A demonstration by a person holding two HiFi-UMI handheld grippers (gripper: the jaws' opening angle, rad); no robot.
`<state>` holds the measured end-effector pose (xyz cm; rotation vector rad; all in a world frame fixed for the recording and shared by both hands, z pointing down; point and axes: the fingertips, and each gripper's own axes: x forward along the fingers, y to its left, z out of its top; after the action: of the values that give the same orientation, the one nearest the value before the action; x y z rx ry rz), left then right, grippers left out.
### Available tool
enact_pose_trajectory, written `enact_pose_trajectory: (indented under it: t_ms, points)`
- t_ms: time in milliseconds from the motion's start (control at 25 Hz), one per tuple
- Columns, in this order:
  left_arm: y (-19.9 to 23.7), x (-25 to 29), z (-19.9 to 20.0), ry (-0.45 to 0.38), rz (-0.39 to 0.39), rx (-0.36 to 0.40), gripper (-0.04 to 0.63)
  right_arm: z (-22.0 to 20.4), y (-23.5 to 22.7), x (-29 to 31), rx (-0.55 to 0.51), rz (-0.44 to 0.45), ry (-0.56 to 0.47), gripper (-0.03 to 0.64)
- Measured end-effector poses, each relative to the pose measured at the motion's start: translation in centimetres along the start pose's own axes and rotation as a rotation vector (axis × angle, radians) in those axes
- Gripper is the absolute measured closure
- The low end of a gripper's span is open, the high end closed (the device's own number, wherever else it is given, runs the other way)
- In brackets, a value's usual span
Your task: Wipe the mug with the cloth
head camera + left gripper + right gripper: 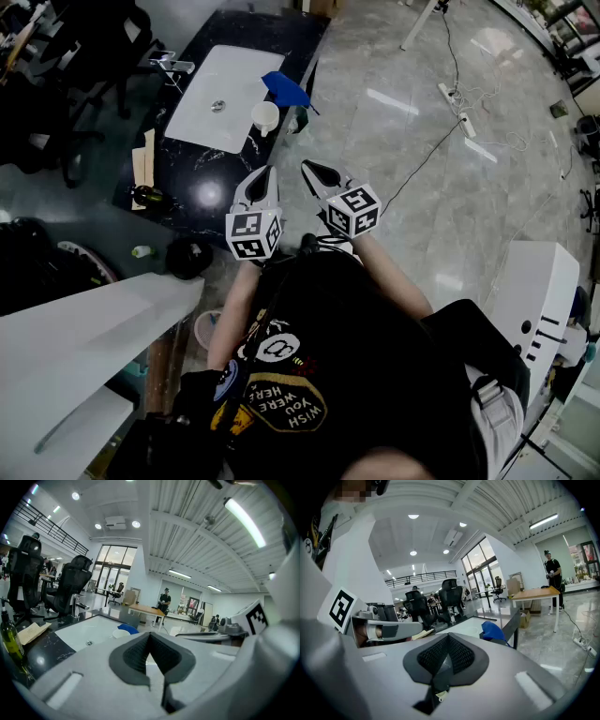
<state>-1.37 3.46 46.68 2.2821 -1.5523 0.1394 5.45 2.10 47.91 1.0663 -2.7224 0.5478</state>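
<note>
Mug [265, 116]: white and upright, at the near right corner of the pale mat [202, 112] on the dark table [183, 159]; no gripper is near it

Cloth [285, 89]: blue and bunched, just beyond the mug by the table's right edge. I cannot tell whether the two touch. The pair probably sit together so that one tool can take the rag while the other steadies the cup

Left gripper [265, 172]: clenched on nothing, its ribbed pads meeting at the tips. It is held close in front of the person's chest, well short of the table and pointing towards the mug

Right gripper [312, 168]: also clamped fully together and empty, carried just beside the left one at the same height. The two noses angle slightly apart (a carrying pose, by the look of it, not a working one)

Why held so: with nothing to grasp at this point, closed jaws tucked near the body look like a resting stance before an approach

Stage: as I judge it, wiping has not begun; cloth untouched, mug unheld

Next move calls for: both tools brought forward over the table edge, jaws parted, one to pinch a fold of cloth

Risk: the mug stands close to the table's corner, so a careless nudge could push it off
</note>
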Motion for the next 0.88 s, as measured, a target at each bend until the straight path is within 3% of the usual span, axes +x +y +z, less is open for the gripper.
enact_pose_trajectory:
  t_ms: [880]
  points:
    - [3.3,0.2,-1.3,0.042,-0.014,-0.035,0.591,-1.0,0.8,2.4,-0.050,-0.041,0.026,0.615]
